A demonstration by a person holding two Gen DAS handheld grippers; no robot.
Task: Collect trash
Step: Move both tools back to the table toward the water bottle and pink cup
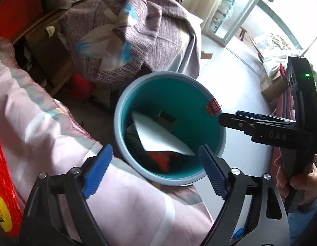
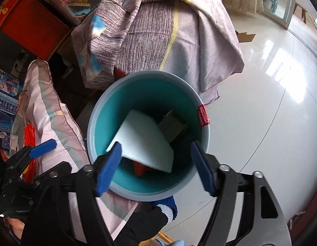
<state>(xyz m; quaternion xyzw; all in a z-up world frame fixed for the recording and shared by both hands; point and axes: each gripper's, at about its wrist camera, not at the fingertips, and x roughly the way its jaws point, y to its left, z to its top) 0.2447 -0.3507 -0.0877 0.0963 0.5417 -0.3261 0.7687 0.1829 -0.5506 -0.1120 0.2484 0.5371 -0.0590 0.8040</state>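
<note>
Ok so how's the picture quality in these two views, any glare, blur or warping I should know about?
Left wrist view: the glass door area at upper right is blown out white, the purple striped cloth is motion-smeared, and the bin interior stays dim. Right wrist view: sharper overall, window glare streaks the glossy floor; fisheye bends its tile lines, and dark vignette fills the corners.

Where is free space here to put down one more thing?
The white tiled floor right of the bin is bare up to the draped purple cloth. Left of the bin, the pink sheet has an open stretch. Inside the bin it is crowded: white sheet, cardboard, orange scrap.
</note>
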